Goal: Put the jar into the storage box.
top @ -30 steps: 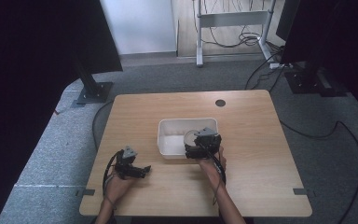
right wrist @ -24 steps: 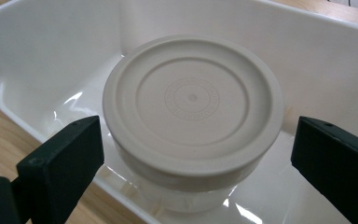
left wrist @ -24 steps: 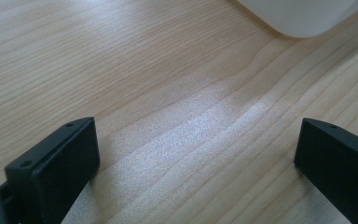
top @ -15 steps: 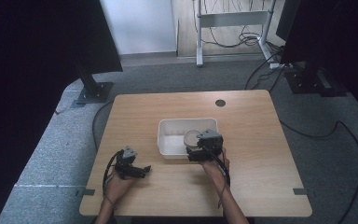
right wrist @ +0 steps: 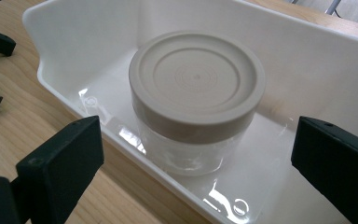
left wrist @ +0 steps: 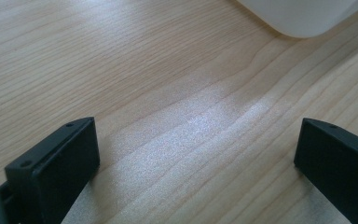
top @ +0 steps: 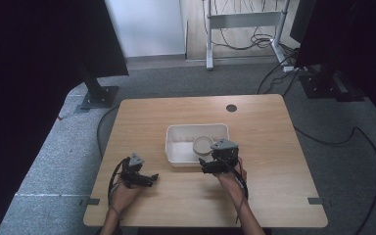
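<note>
Right gripper [top: 206, 166] jaws spread wide, empty, just outside the near wall of the white bin [top: 176, 149]; it has pulled back out of the bin since a second ago. Clear jar [right wrist: 193, 100] with beige lid stands upright inside. Left gripper [top: 149, 180] also spread, low over the bare wooden table [top: 274, 147]. Grey carpet, floor cables behind.

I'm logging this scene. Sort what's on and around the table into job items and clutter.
Job items, likely: jar with beige lid, upright in the white tray; right gripper open before it; left gripper open over bare table.

Clutter: floor cables, stand bases.
</note>
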`<state>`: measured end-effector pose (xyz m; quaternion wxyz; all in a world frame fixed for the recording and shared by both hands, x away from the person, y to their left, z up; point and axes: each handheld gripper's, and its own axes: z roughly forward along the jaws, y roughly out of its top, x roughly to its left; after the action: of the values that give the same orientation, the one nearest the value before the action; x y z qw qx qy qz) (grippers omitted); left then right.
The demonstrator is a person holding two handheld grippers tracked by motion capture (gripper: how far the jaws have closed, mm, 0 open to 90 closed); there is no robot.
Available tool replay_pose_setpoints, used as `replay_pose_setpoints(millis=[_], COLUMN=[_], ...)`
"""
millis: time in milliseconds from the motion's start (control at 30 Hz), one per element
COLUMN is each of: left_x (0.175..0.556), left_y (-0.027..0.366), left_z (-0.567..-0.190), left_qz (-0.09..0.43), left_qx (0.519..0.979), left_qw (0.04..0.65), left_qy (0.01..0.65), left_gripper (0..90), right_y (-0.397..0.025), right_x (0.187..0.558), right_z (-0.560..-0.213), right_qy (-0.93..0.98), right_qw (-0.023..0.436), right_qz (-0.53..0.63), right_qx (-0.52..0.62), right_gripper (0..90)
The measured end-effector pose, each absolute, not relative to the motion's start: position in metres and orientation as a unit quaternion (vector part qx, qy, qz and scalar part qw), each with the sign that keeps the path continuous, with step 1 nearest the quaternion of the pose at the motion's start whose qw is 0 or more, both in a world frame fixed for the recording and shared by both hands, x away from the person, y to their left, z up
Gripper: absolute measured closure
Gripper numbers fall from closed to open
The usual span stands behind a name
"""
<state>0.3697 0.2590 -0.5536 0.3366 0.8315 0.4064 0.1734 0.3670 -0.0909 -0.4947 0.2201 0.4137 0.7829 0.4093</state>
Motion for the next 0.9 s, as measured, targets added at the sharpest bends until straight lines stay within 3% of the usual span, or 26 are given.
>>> replay_pose_setpoints(millis=[900], left_x=[0.370], left_y=[0.259], left_z=[-0.554], left_qz=[0.174], left_qx=[0.831], left_qw=[0.337], left_qy=[0.407], left_gripper=[0.0], right_y=[-0.114], right_x=[0.343], right_z=[-0.492], right_qy=[0.793], right_qw=[0.222], right_qz=[0.411], right_qx=[0.391], right_gripper=[0.7])
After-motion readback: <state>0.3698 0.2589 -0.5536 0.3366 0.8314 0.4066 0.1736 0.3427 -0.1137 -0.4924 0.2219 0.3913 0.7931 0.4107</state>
